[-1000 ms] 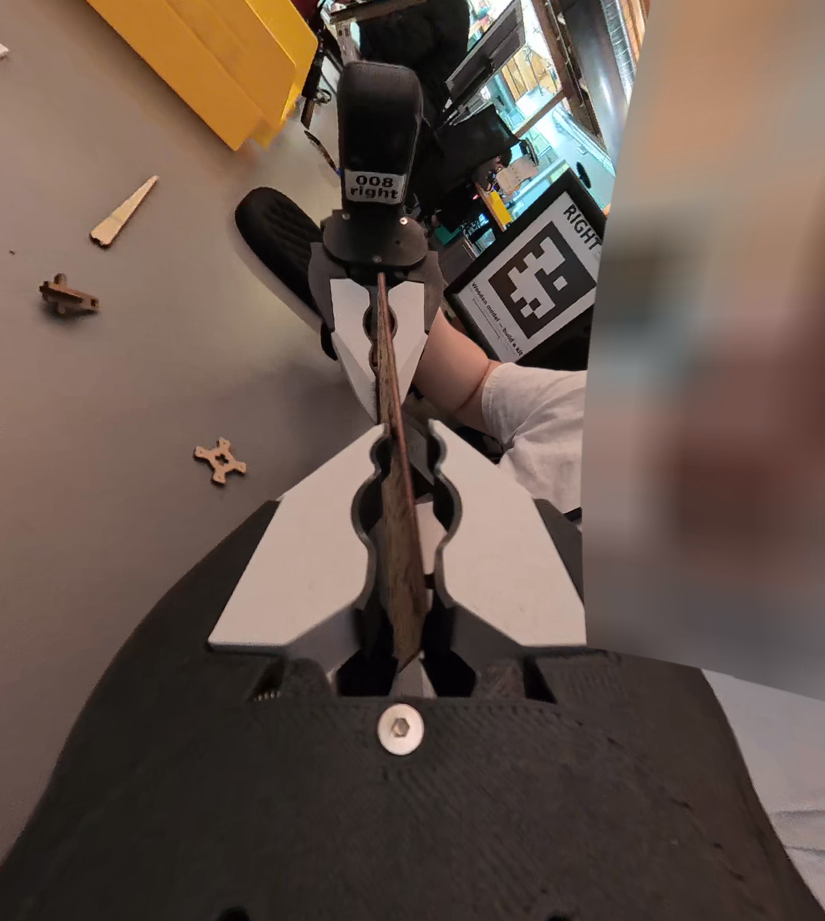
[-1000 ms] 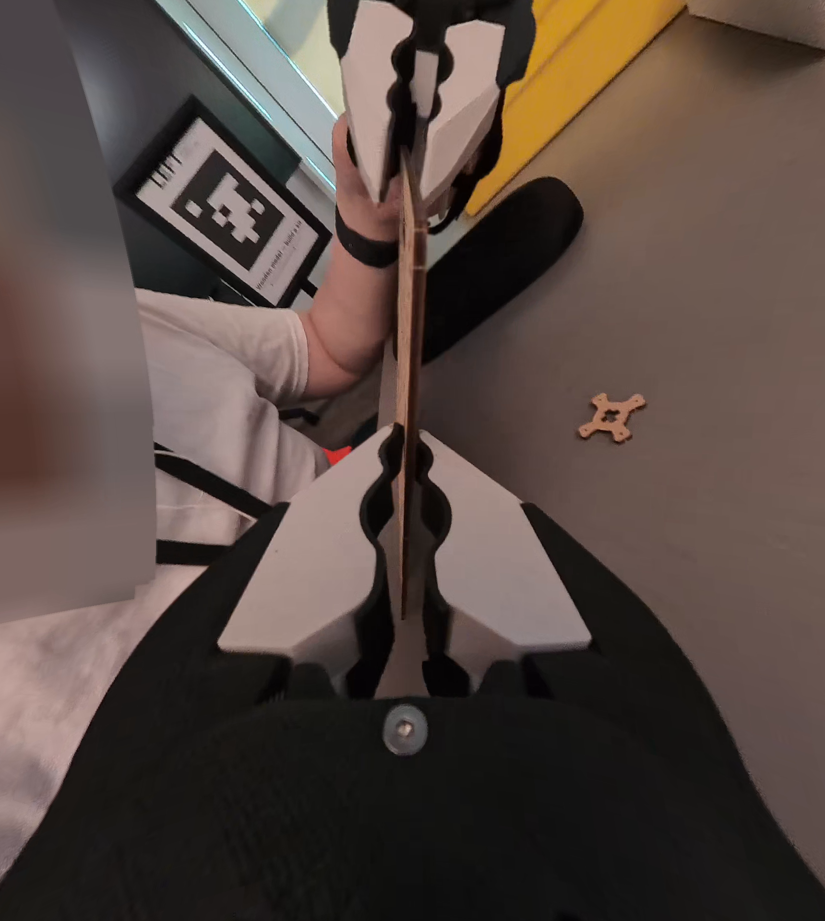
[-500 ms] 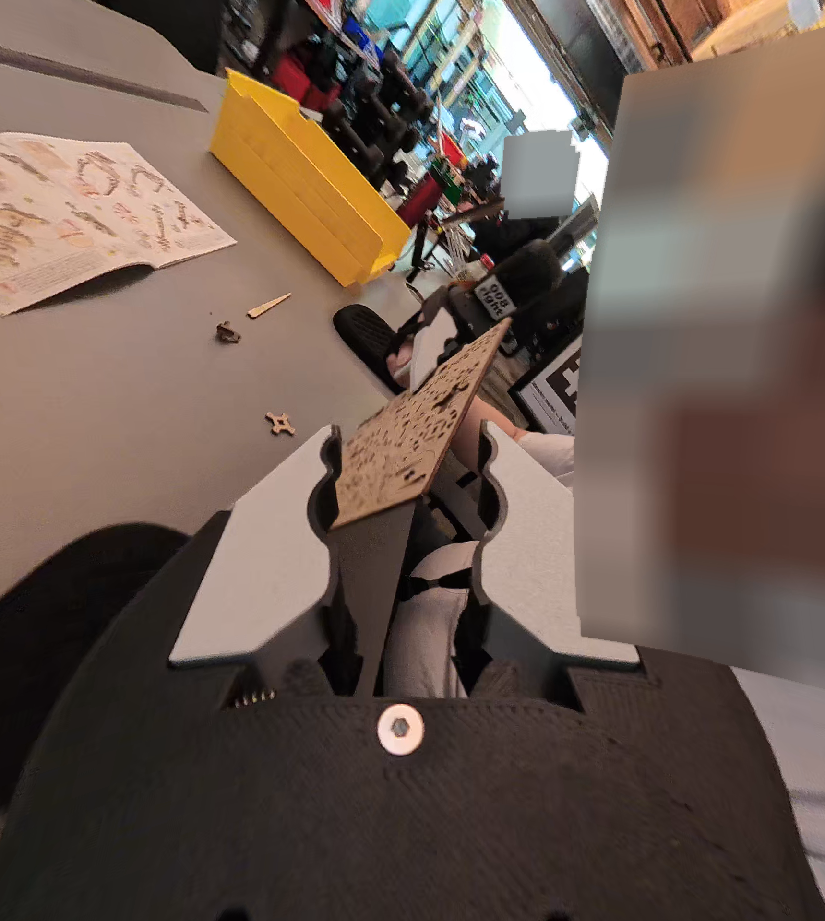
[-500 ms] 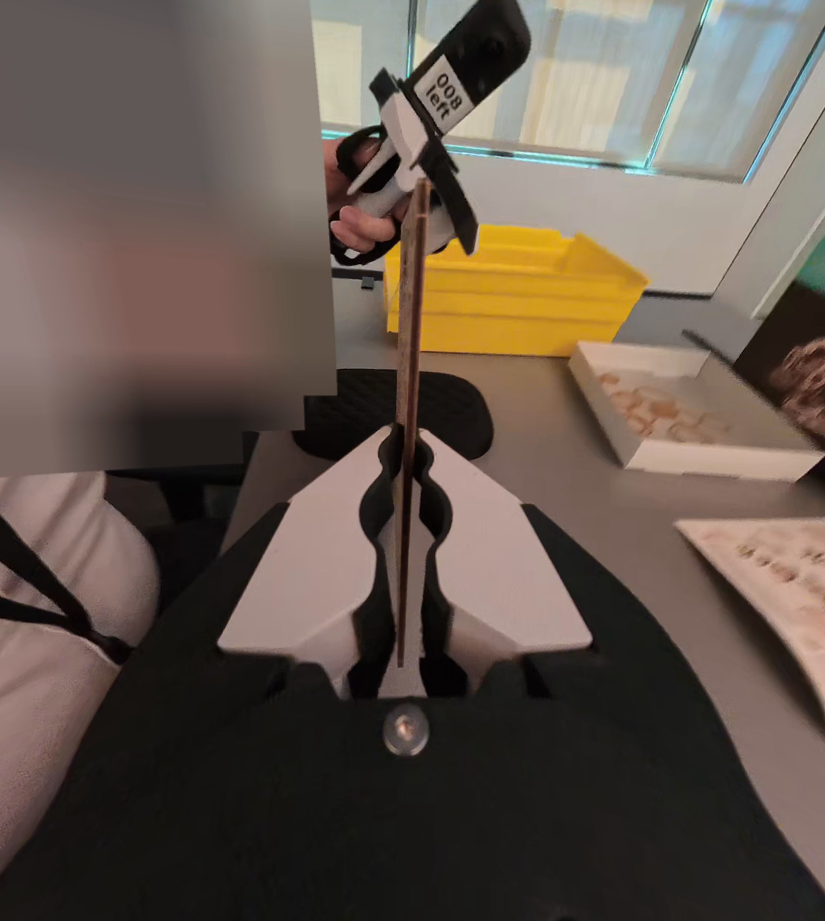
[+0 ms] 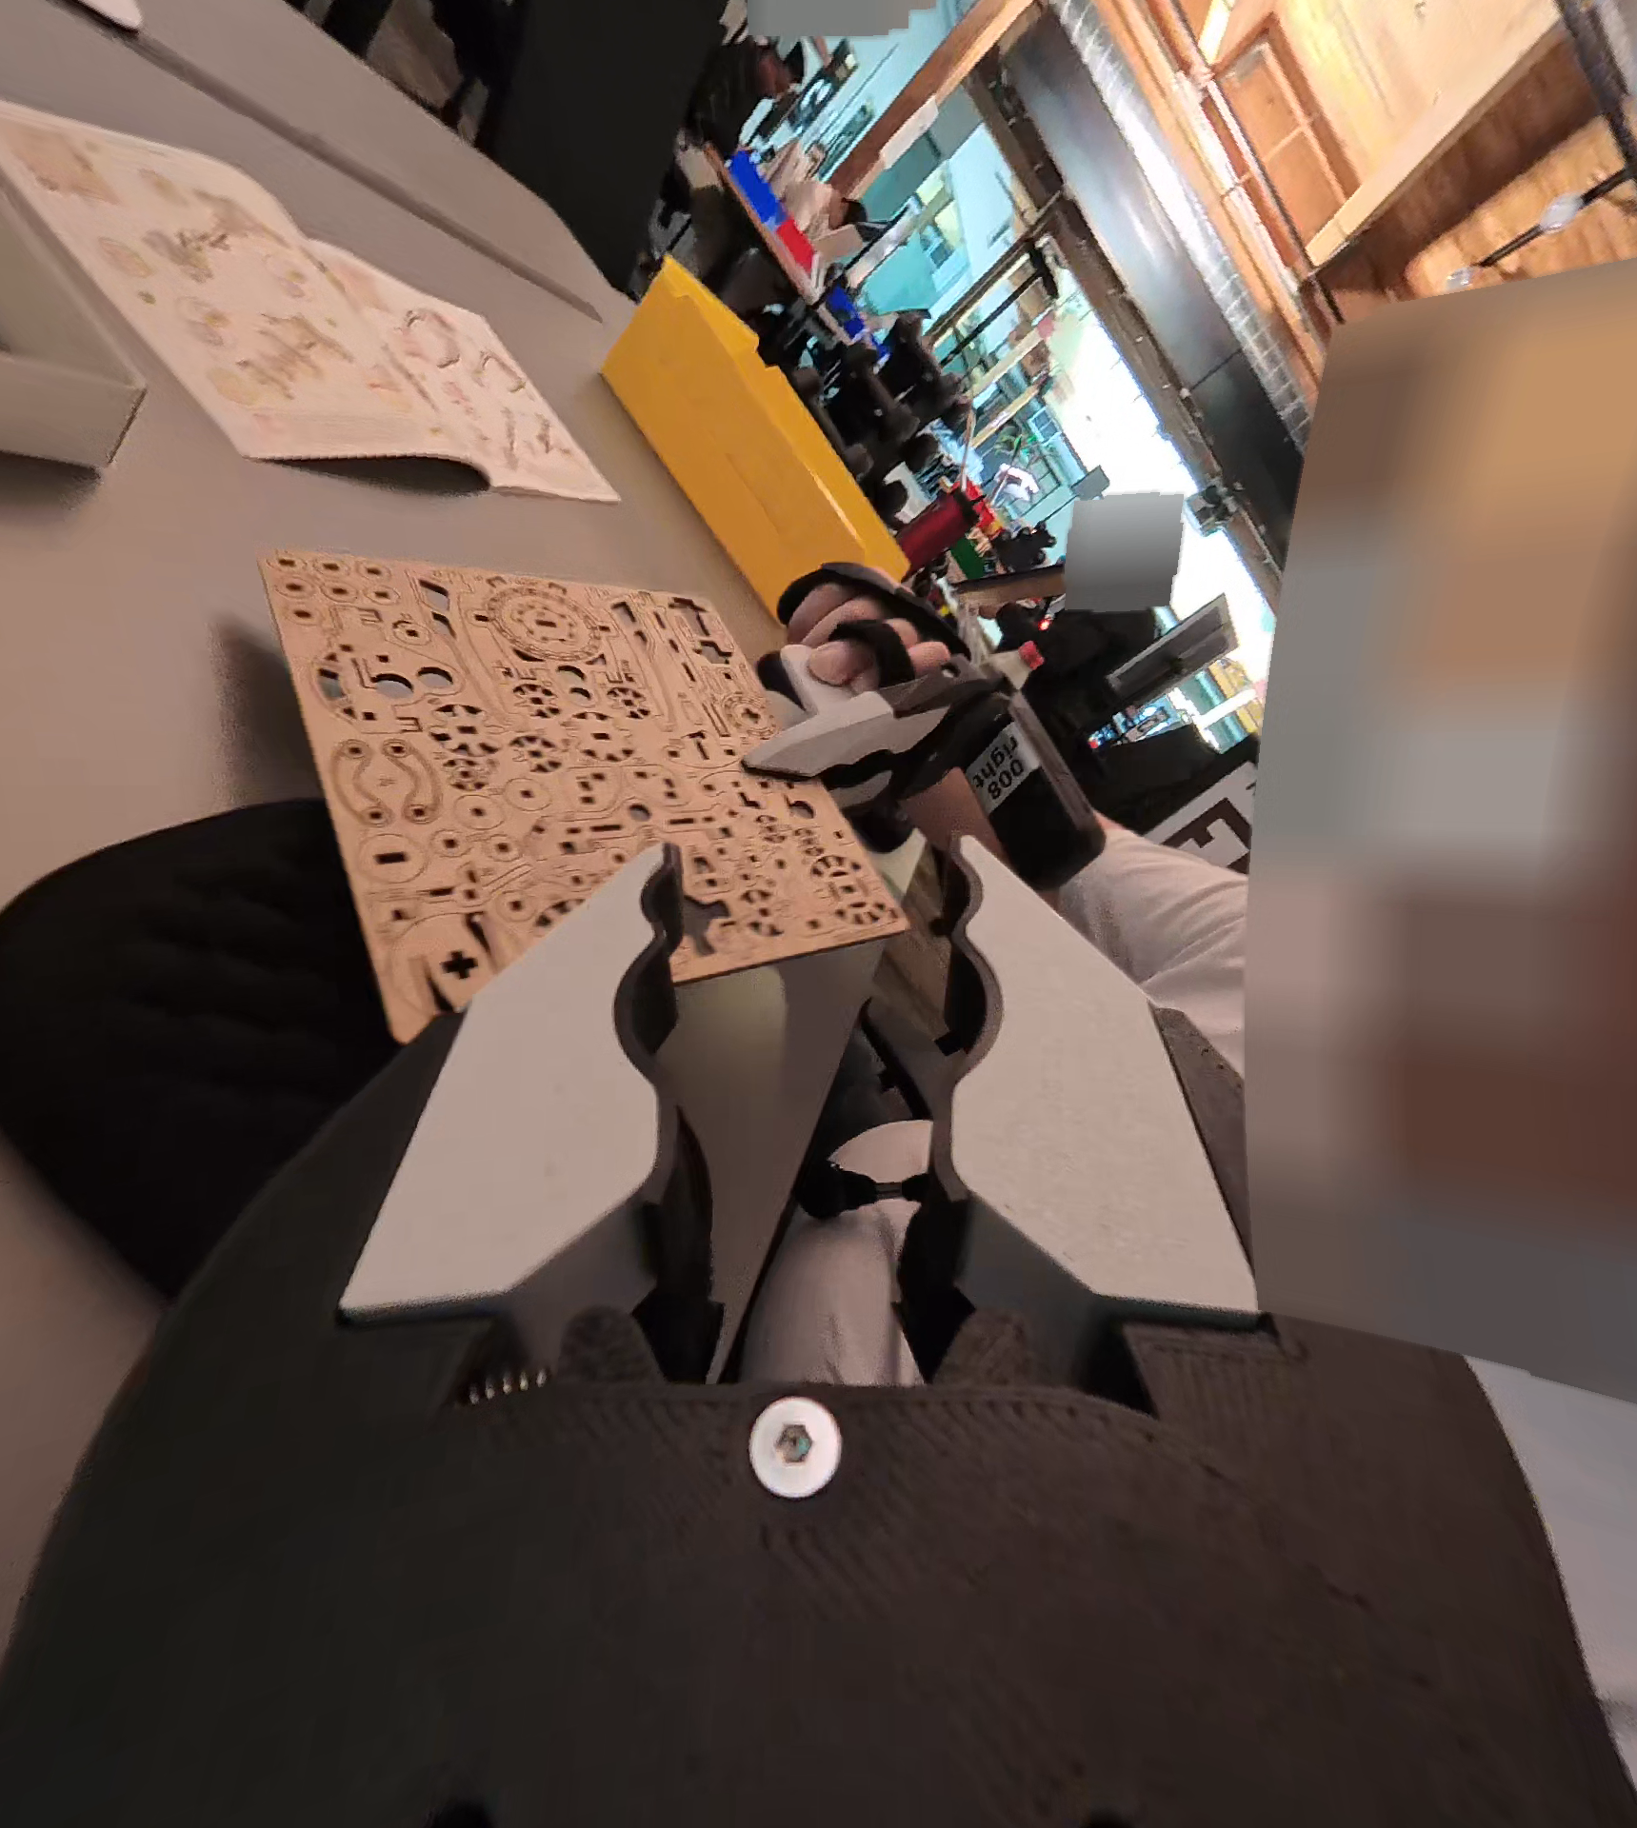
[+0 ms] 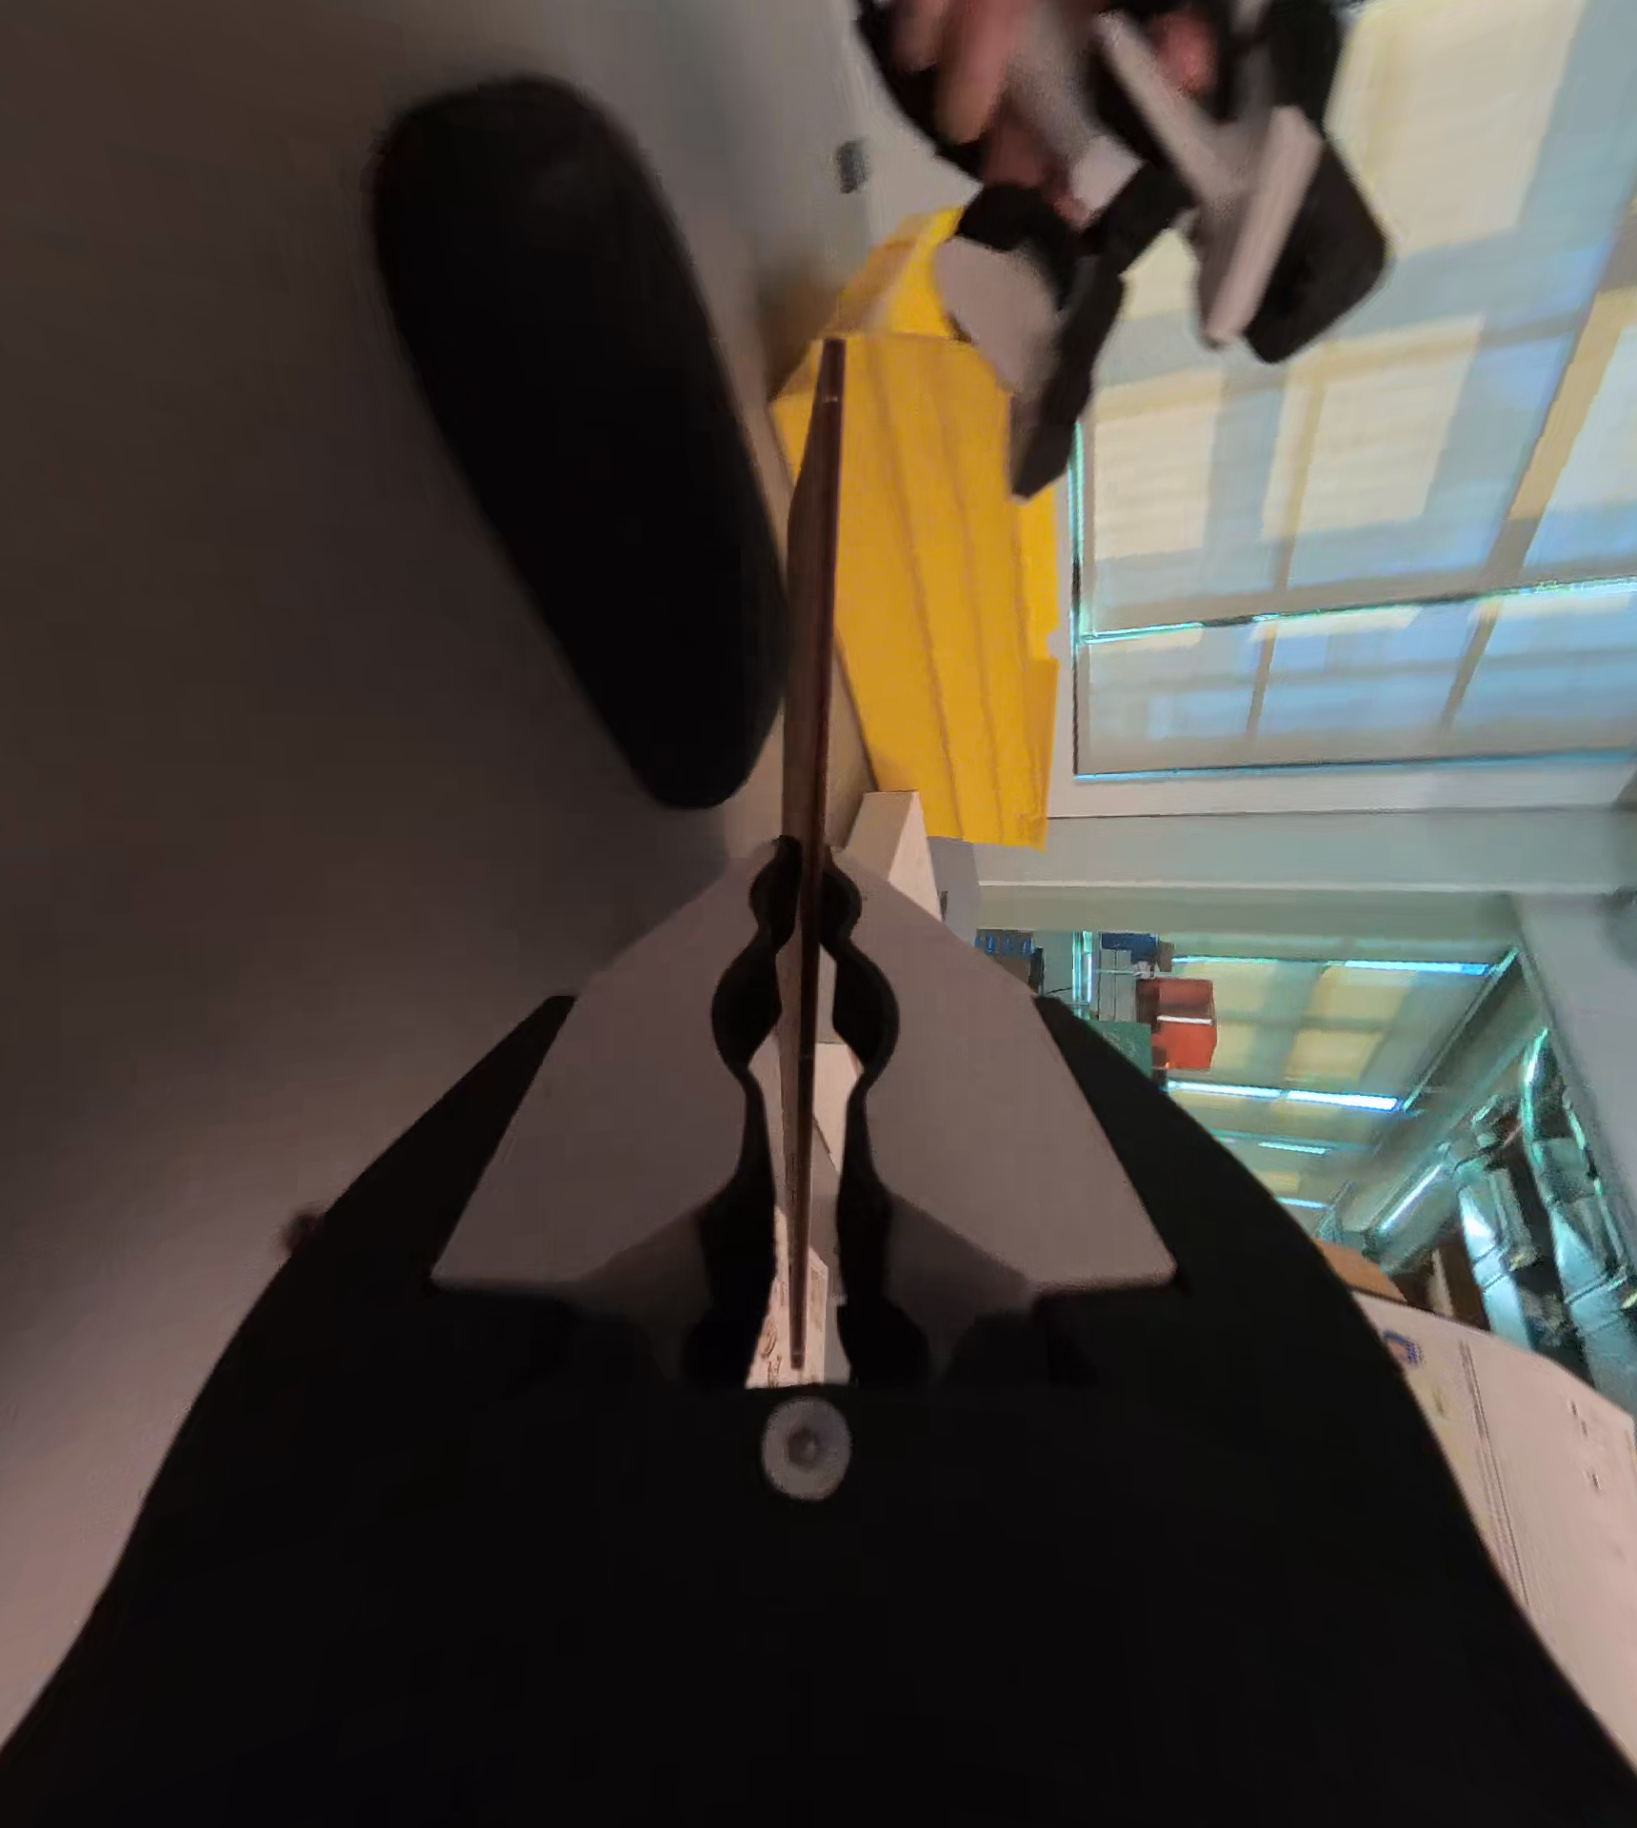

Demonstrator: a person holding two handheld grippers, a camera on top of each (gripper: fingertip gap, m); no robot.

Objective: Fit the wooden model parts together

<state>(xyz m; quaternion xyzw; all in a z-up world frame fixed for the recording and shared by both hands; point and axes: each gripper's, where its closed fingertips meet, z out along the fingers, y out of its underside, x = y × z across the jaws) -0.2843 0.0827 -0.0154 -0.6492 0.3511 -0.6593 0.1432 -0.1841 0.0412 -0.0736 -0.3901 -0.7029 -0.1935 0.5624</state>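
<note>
A thin wooden sheet (image 5: pixel 537 732) of laser-cut model parts is held flat, low over the grey table (image 5: pixel 102 633). My right gripper (image 5: pixel 774 767) is shut on its right edge. In the right wrist view the sheet (image 6: pixel 814 594) shows edge-on, clamped between that gripper's (image 6: pixel 806 856) fingers. My left gripper (image 5: pixel 814 861) is open and empty, its jaws wide apart just at the sheet's near corner. In the right wrist view the left gripper (image 6: pixel 1032 415) is blurred, off to the side of the sheet's far end and apart from it.
An open instruction booklet (image 5: pixel 319 326) lies behind the sheet, with a white box (image 5: pixel 3 406) at far left. A yellow bin (image 5: pixel 745 445) stands at the table's far edge. A black pad (image 5: pixel 151 989) lies under the sheet's near-left side. A person's white-sleeved arm (image 5: pixel 1150 920) is at right. Left tips to right tips: about 12 centimeters.
My left gripper opened and let go of the sheet, then drew back. The right gripper kept its hold and turned the sheet from upright to flat over the table.
</note>
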